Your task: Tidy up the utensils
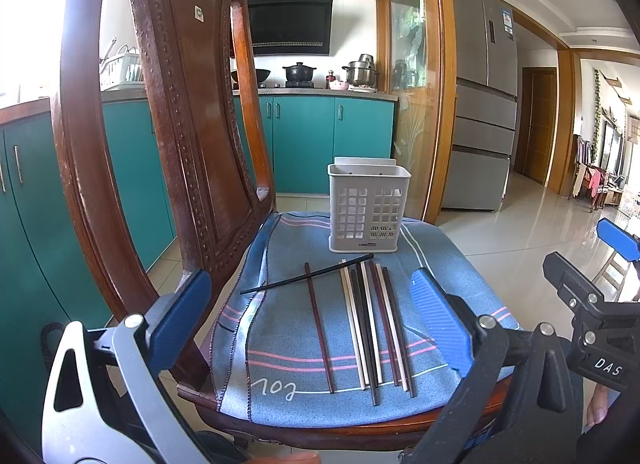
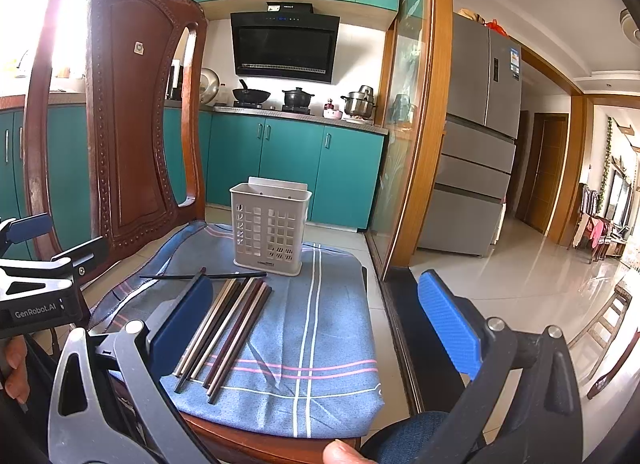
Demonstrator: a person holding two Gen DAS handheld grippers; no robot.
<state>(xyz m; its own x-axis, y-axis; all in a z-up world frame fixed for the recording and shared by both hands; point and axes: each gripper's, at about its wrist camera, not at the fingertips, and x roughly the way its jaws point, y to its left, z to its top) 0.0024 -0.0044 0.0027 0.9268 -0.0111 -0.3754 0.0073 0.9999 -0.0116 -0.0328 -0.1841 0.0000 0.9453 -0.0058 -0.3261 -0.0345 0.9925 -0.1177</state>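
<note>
Both wrist views low, near, facing chair seat (image 1: 280, 404)

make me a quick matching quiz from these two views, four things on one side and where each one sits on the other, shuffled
Things:
1. white slotted holder
2. thin black chopstick
3. lone dark red chopstick
4. blue striped cloth

Places:
A. spread over the chair seat, under everything else
B. lying crosswise, over the far ends of the others
C. standing upright at the far end of the cloth
D. lying lengthwise by itself, to the left of the packed group

Pairs: 1-C, 2-B, 3-D, 4-A
</note>
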